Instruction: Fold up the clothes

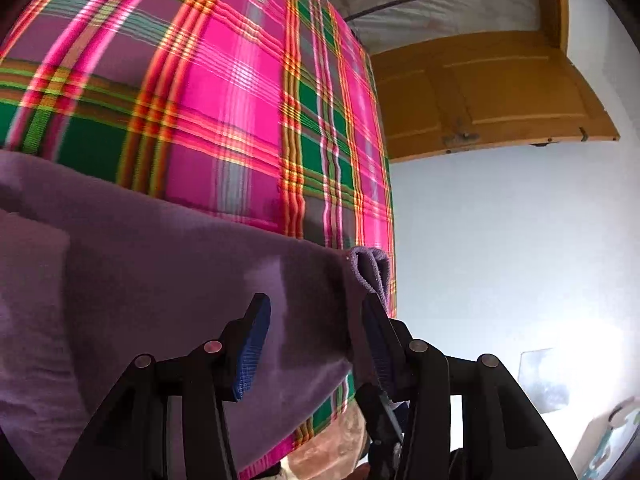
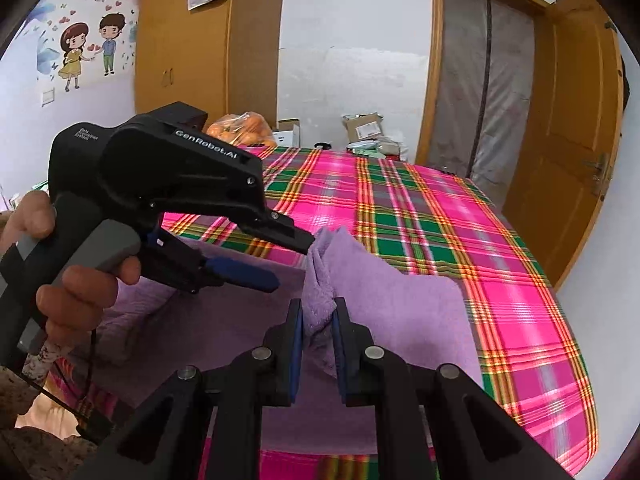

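Purple fleecy cloth [image 2: 400, 312] draped over plaid bedspread [image 2: 460, 232], edge bunched. Right gripper [image 2: 316, 320] clamps bunched edge. Left gripper [image 1: 316, 320] jaws wide, cloth between, unpinched.

Setting: home bedroom. I work over bed [image 2: 460, 232] under pink-green plaid sheet [image 1: 224, 92]. Wooden wardrobe [image 2: 184, 40] against far wall, cartoon couple sticker [image 2: 90, 54] beside it. Panelled wooden door [image 2: 576, 140] open at right. Bag of oranges [image 2: 244, 128] and cardboard boxes [image 2: 362, 126] beyond bed.
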The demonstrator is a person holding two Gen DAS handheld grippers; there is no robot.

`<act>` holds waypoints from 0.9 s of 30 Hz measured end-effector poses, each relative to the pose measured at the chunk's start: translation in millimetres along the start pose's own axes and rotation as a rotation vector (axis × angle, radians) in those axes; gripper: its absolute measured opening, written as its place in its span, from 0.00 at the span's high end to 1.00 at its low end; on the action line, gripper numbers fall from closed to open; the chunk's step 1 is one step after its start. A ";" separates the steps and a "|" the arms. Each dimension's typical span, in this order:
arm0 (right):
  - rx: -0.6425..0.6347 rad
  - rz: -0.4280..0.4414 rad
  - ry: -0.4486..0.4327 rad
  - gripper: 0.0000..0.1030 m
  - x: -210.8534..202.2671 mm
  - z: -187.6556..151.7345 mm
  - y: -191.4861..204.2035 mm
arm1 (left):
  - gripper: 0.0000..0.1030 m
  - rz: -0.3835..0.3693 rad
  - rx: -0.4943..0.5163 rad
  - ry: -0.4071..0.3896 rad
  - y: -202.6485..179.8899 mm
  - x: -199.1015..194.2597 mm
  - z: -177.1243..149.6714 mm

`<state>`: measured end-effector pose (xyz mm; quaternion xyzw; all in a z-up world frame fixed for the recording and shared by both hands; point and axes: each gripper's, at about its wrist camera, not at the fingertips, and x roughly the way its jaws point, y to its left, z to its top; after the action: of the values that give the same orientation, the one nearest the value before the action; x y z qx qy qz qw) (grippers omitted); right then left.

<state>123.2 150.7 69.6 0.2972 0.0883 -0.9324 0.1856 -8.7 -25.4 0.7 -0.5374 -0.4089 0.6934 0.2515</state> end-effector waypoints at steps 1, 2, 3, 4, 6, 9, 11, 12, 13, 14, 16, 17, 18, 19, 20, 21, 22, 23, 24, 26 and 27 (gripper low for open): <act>0.002 0.006 0.002 0.86 0.5 -0.6 1.8 | 0.52 0.000 -0.003 -0.004 2.0 -2.7 -0.3; 0.004 0.012 0.004 0.86 0.9 -1.2 3.5 | 0.52 0.002 -0.004 -0.007 3.5 -4.5 -0.3; 0.006 0.017 0.005 0.86 1.1 -1.8 5.1 | 0.52 0.005 -0.005 -0.009 4.9 -6.1 -0.3; 0.007 0.022 0.005 0.86 1.2 -2.3 6.4 | 0.52 0.007 -0.007 -0.012 6.1 -7.5 -0.5; 0.007 0.030 0.009 0.86 2.2 -3.3 9.4 | 0.52 0.009 -0.014 -0.019 8.0 -9.9 -1.1; 0.009 0.046 0.016 0.86 3.0 -5.0 15.0 | 0.52 0.015 -0.020 -0.037 10.5 -14.6 -2.0; 0.005 0.057 0.021 0.86 4.9 -6.8 17.5 | 0.52 0.022 -0.018 -0.054 11.2 -18.6 -2.9; 0.002 0.062 0.024 0.86 6.3 -8.0 18.6 | 0.52 0.026 -0.011 -0.065 10.6 -20.9 -3.7; 0.000 0.067 0.026 0.86 7.4 -9.4 19.7 | 0.52 0.034 -0.005 -0.076 9.8 -22.9 -4.1; 0.000 0.073 0.028 0.86 7.9 -11.3 20.8 | 0.52 0.041 0.002 -0.086 8.7 -24.5 -4.4; 0.000 0.083 0.030 0.86 8.8 -14.5 22.8 | 0.52 0.049 0.012 -0.101 6.8 -26.8 -4.8; -0.002 0.085 0.025 0.86 8.4 -14.9 23.2 | 0.52 0.050 0.014 -0.102 6.5 -27.3 -4.6; -0.003 0.084 0.020 0.86 7.8 -14.7 23.3 | 0.52 0.052 0.016 -0.104 6.4 -27.7 -4.0; -0.002 0.085 0.015 0.86 7.4 -14.0 22.9 | 0.52 0.055 0.016 -0.104 6.6 -27.9 -3.5; 0.000 0.086 0.010 0.86 6.9 -13.3 22.5 | 0.52 0.057 0.012 -0.107 7.0 -28.4 -3.3; 0.002 0.089 0.006 0.86 6.5 -12.8 22.8 | 0.52 0.057 0.009 -0.111 7.7 -29.4 -3.3; 0.005 0.096 0.003 0.86 6.2 -12.6 24.1 | 0.52 0.057 0.007 -0.113 8.6 -30.5 -3.9; 0.006 0.105 0.003 0.86 6.8 -12.8 25.8 | 0.52 0.057 0.006 -0.117 8.9 -31.1 -4.2; 0.002 0.116 0.009 0.86 9.8 -13.9 28.2 | 0.52 0.057 0.006 -0.121 8.2 -31.1 -4.5; -0.008 0.136 0.032 0.86 17.7 -17.9 32.6 | 0.52 0.063 0.010 -0.128 7.1 -31.6 -4.7; -0.009 0.144 0.043 0.86 21.4 -20.4 34.6 | 0.52 0.064 0.011 -0.129 7.1 -32.2 -4.9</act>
<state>131.5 118.3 38.7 0.3219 0.0750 -0.9096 0.2517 6.1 -53.1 11.8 -0.5031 -0.4029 0.7365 0.2051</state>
